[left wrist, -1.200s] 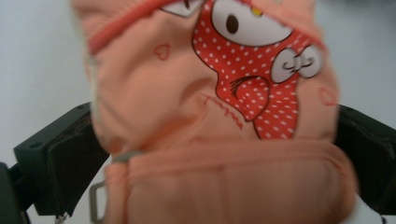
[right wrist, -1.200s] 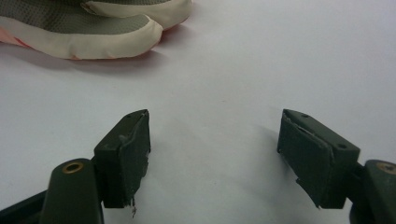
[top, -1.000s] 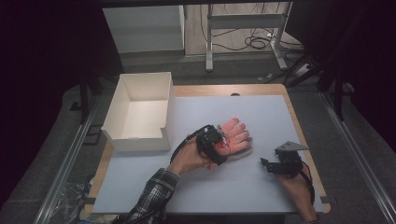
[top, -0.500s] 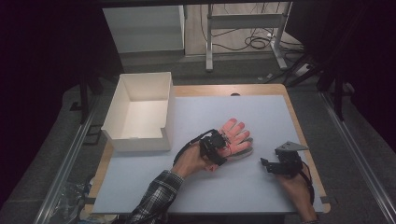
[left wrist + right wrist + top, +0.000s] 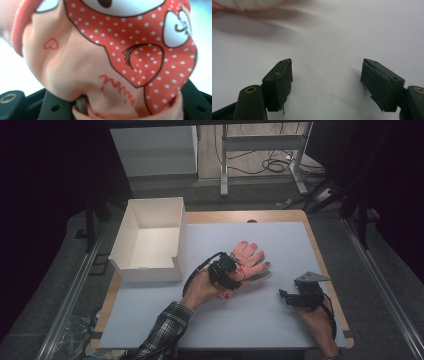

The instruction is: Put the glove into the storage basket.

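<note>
A pink-and-red glove (image 5: 248,256) with white dots and cartoon print lies on the pale table, fingers pointing away and to the right. My left gripper (image 5: 235,274) is shut on its cuff end. In the left gripper view the glove's fabric (image 5: 112,50) bunches between the black jaws at the bottom edge. My right gripper (image 5: 284,296) rests low over the table to the right of the glove, apart from it, jaws pointing left. The right gripper (image 5: 327,72) stands open with bare table between its pads. A blurred edge of the glove (image 5: 249,5) shows at the top left of that view.
An open white box (image 5: 180,227) stands at the table's left, close to my left hand. The table top (image 5: 260,325) is bare around both grippers. Its wooden edge runs along the right and back. Table legs and cables sit on the floor behind.
My left gripper and the glove have shifted only slightly. The right gripper has not moved.
</note>
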A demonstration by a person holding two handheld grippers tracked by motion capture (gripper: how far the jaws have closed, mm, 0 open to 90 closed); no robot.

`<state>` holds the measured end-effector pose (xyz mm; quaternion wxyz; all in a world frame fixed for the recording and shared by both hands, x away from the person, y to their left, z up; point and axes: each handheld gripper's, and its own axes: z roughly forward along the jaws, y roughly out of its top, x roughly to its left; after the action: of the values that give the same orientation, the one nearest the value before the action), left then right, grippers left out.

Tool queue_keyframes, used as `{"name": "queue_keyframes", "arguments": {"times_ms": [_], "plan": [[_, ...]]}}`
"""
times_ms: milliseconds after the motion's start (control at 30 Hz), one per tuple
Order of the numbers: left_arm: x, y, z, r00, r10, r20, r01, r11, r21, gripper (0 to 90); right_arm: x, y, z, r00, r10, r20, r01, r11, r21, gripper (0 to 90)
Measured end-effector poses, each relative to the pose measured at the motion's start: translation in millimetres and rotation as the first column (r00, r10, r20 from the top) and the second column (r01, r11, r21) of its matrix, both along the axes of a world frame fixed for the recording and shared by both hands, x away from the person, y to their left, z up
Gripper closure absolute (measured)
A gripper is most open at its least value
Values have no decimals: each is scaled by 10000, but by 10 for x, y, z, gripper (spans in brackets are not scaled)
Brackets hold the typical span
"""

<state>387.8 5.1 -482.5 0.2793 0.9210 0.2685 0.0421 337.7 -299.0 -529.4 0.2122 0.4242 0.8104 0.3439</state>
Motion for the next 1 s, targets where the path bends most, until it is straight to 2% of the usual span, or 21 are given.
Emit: {"name": "queue_keyframes", "arguments": {"times_ms": [233, 300, 500, 800, 900, 933, 1000], "plan": [[50, 51, 272, 9986, 374, 379, -371, 9993, -95, 465, -1, 1, -1, 10000, -6, 14, 6, 10000, -10, 255], [69, 63, 353, 9977, 542, 401, -533, 9983, -241, 464, -1, 2, -1, 10000, -11, 21, 11, 10000, -16, 254], [156, 102, 572, 9935, 1039, 462, -1026, 9943, -301, 461, -2, 3, -1, 10000, -17, 28, 17, 10000, -25, 250], [284, 257, 845, 9804, 1899, 517, -1872, 9809, -534, 458, -2, 3, -2, 10000, -46, 35, 47, 10000, -43, 244], [320, 316, 941, 9751, 2131, 608, -2097, 9761, -570, 457, -4, 4, -1, 10000, -58, 18, 58, 10000, -31, 242], [333, 341, 979, 9740, 2162, 681, -2133, 9759, -463, 457, -3, 4, -2, 10000, -56, 26, 57, 10000, -44, 241], [354, 387, 1061, 9684, 2359, 811, -2329, 9715, -443, 456, -3, 4, -2, 10000, -59, 32, 59, 10000, -44, 240]]}}
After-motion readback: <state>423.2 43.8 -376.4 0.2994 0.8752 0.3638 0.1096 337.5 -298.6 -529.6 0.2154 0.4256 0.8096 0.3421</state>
